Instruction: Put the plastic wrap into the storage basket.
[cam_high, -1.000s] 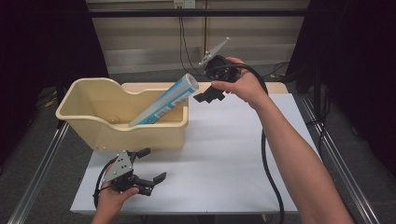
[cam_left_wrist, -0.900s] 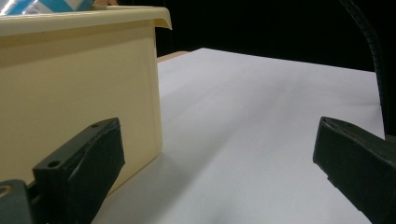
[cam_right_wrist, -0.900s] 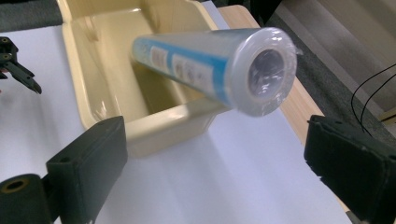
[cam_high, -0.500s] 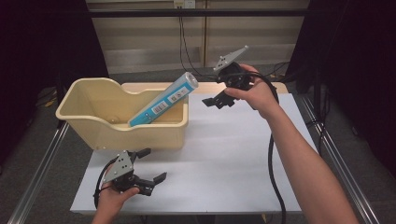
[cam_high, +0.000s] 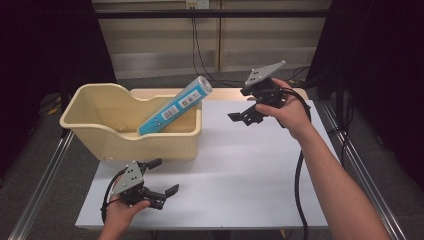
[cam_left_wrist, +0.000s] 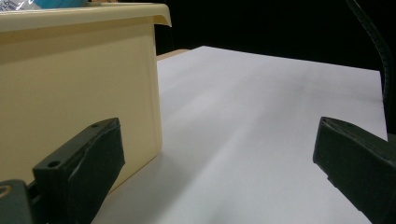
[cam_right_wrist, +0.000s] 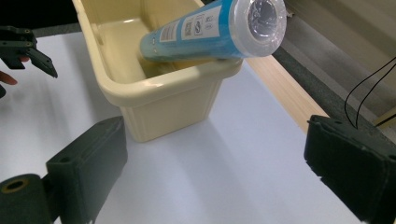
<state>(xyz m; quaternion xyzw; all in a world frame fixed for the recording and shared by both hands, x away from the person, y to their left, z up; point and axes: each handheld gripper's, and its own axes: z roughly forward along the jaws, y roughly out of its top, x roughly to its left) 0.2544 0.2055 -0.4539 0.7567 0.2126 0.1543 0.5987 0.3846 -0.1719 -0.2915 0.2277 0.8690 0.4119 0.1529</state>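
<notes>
White surface (cam_high: 250, 170) | tube (cam_high: 175, 106) propped in bin (cam_high: 100, 107), far-left corner | right claw (cam_high: 246, 115) spread, empty | left claw (cam_high: 160, 176) spread, near edge | drop looks done

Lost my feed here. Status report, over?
Both hand-held grippers open, empty: left low by the bin, right raised. Blue tube leans in bin, top over rim. Nothing obstructing.

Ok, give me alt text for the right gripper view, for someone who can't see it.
A blue tube lies slanted in a cream plastic bin, its capped end propped over the rim, on a white table. The right gripper is open and empty in front of it; the left gripper shows far off.
</notes>
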